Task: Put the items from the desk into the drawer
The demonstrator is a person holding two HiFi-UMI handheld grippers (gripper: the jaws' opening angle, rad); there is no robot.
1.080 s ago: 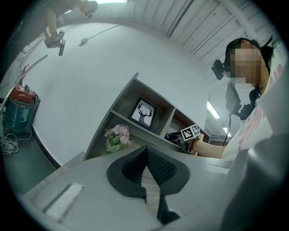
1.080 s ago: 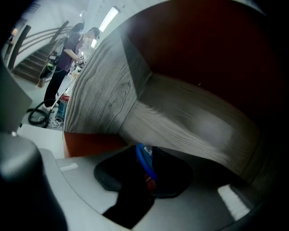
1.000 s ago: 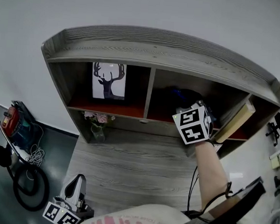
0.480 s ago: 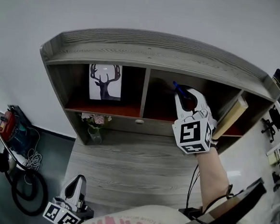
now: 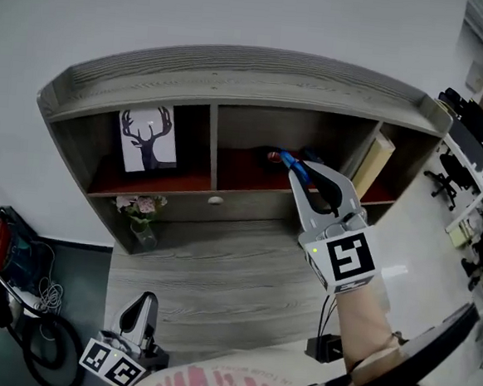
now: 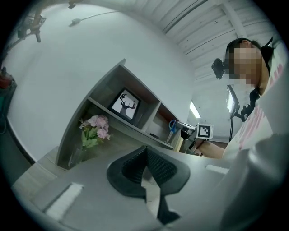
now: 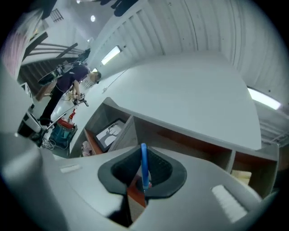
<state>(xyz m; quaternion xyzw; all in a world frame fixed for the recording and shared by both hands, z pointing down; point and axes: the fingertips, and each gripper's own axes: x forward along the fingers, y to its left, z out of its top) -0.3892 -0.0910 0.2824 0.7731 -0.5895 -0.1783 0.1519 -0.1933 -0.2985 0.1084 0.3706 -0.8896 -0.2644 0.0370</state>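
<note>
Where the shelf's (image 5: 234, 79) middle compartment opens at centre frame, blue scissors (image 5: 287, 159) are clamped in the right hand-held gripper (image 5: 298, 170), its jaws just closed further. Left hand-held gripper (image 5: 140, 301), lower left: closed, empty.

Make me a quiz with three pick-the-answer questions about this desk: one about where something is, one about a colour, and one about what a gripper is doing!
1. Where is the deer picture?
A. in the left shelf compartment
B. on the floor
C. in a gripper

2. What colour are the flowers?
A. blue
B. pink
C. yellow

3. What is the right gripper doing?
A. standing wide open
B. shut on nothing
C. shut on blue-handled scissors

Answers: 1 A, it stands upright at the back of the left compartment. 2 B, the blooms look pink in the left gripper view. 3 C, the blue handle sits pinched between its jaws.
</note>
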